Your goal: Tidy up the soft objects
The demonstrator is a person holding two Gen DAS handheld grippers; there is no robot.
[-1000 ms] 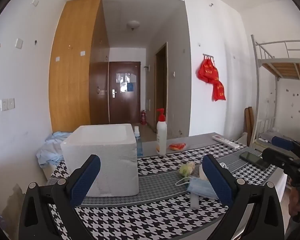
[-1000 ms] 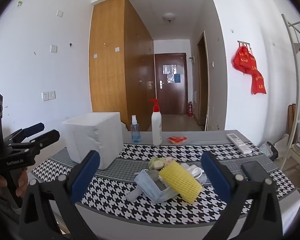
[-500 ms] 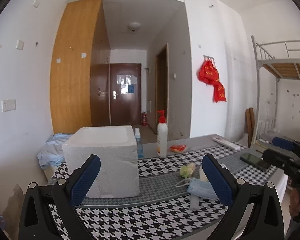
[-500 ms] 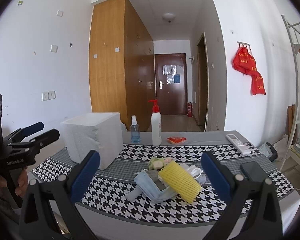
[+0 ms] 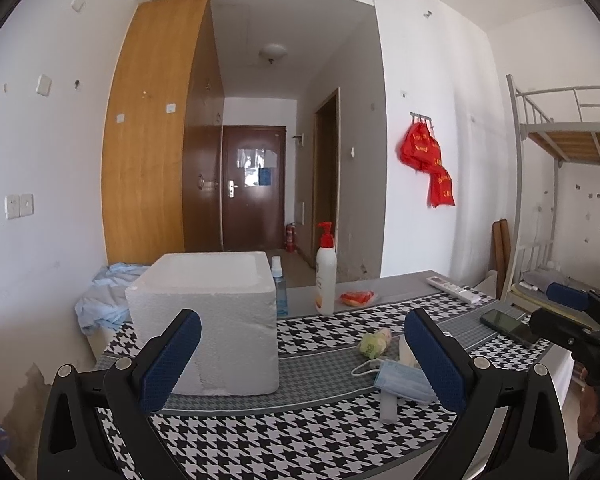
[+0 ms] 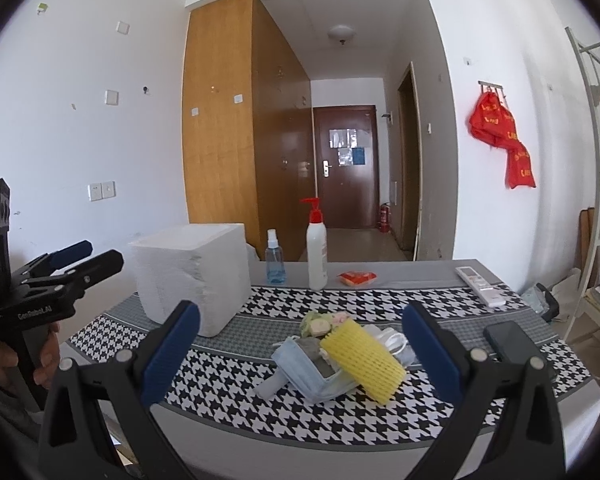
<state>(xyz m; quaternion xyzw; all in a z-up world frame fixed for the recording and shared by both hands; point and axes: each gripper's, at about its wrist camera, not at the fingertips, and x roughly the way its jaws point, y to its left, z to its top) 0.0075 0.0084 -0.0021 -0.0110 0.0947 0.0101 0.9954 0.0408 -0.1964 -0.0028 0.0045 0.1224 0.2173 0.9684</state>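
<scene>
Right wrist: soft pile between spread, empty right tool fingers, untouched.

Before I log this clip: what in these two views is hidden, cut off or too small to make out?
- Foam box interior: both views sit too low to see inside.
- Soft pile, left wrist view: the left gripper finger covers part of the blue mask.
- Pile under the yellow foam net, right wrist view: items overlap, unclear.
- Pump bottle label: too small.
- Right gripper: open, empty.
</scene>
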